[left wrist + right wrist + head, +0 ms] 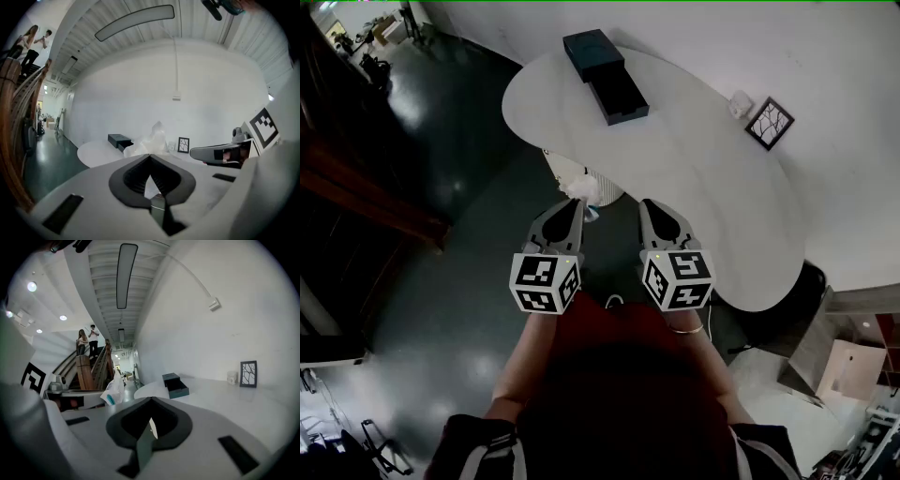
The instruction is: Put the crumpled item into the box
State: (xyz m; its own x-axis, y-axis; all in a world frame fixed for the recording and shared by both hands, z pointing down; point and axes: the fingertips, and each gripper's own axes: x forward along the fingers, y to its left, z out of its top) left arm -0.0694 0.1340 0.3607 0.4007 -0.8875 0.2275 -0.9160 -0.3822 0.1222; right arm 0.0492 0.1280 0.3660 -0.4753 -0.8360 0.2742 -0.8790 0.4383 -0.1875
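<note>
A crumpled white wrapper with a teal mark (579, 191) (151, 139) (111, 391) sticks out past the tips of my left gripper (574, 202) (150, 158), which is shut on it. It hangs in the air before the near edge of the white table (703, 178). The dark box (619, 94) (120, 140) (176, 386) lies open at the table's far end, with its lid (592, 52) beside it. My right gripper (647, 204) (151, 402) is level with the left one, shut, with nothing in its jaws.
A small framed picture (770, 123) (183, 145) (248, 374) and a white cup (739, 104) (231, 377) stand by the wall on the table. A white ribbed bin (598, 185) sits under the table edge. Dark floor spreads to the left.
</note>
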